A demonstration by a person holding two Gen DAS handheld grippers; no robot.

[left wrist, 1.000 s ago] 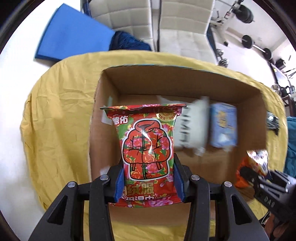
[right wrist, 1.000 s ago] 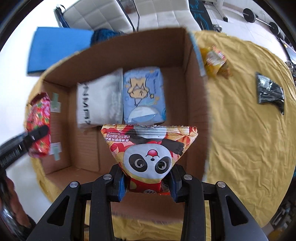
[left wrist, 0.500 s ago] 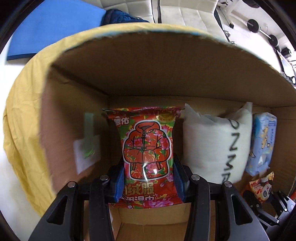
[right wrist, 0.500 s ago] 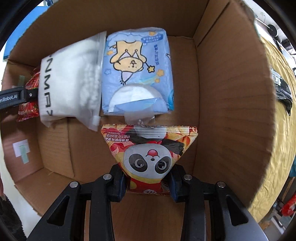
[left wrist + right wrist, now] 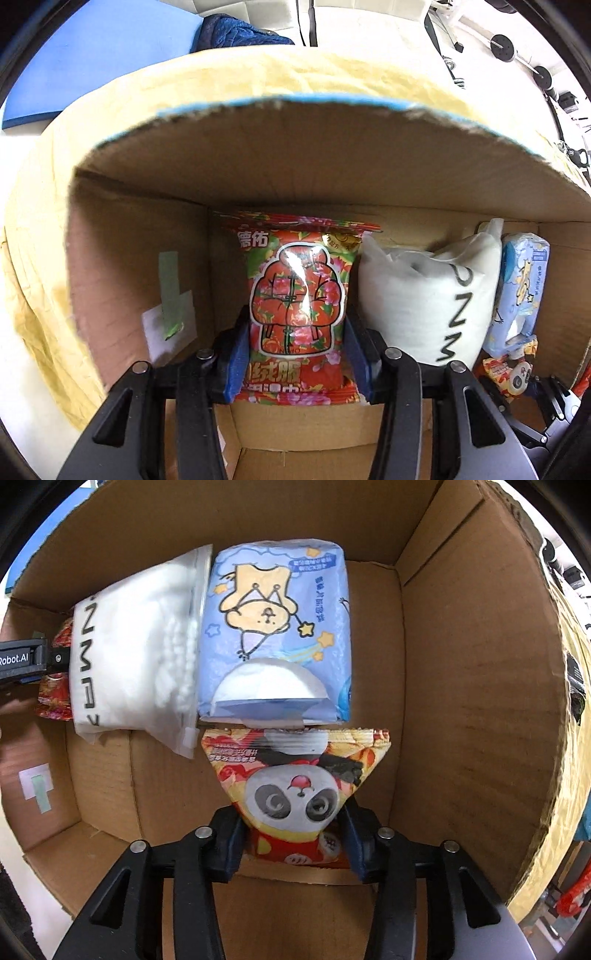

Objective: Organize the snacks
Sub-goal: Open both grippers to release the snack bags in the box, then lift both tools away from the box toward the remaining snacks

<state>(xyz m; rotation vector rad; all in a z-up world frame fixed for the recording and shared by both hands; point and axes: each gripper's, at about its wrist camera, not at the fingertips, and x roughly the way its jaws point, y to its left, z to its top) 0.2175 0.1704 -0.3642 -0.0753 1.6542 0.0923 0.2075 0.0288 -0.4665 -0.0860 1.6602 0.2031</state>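
My left gripper [image 5: 295,354] is shut on a red floral snack bag [image 5: 297,299], held inside the cardboard box [image 5: 295,155] near its far left corner, beside a white pouch [image 5: 424,295]. My right gripper [image 5: 293,834] is shut on a panda snack bag [image 5: 295,786], low inside the same box, its top edge touching a blue tissue pack [image 5: 280,635]. The white pouch [image 5: 136,642] lies left of the tissue pack. The left gripper [image 5: 22,661] and its red bag [image 5: 55,701] peek out behind the pouch. The panda bag [image 5: 509,376] shows at the left wrist view's lower right.
The box stands on a yellow cloth [image 5: 37,258]. Its right wall [image 5: 472,701] rises close to the panda bag. Bare cardboard floor [image 5: 110,786] lies left of the right gripper. A blue mat [image 5: 92,55] and white chairs lie beyond the table.
Both grippers have gone down from above the box into it, each carrying its bag. The red bag now sits by the far wall; the panda bag has reached the tissue pack.
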